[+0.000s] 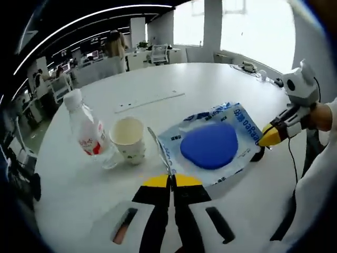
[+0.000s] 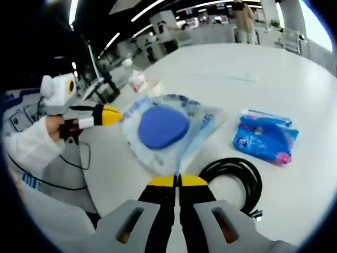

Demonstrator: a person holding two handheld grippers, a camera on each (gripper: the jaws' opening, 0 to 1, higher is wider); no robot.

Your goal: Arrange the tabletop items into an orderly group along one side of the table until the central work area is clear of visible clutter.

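Clear pouch (image 1: 221, 138) (blue pad inside), corners pinched.

Both views are brightly lit. In the left gripper view, daylight from blown-out windows (image 1: 253, 26) glares across the table's (image 1: 210, 84) far edge. Ceiling strip lights (image 2: 145, 9) are seen. Straight lines are bowed toward the rims; soft shadows are cast.

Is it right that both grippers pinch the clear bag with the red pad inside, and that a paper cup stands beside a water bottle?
Not quite: the pad inside the clear bag is blue, not red, as the left gripper view shows. The rest holds: both grippers pinch the bag, and the paper cup stands beside the water bottle.
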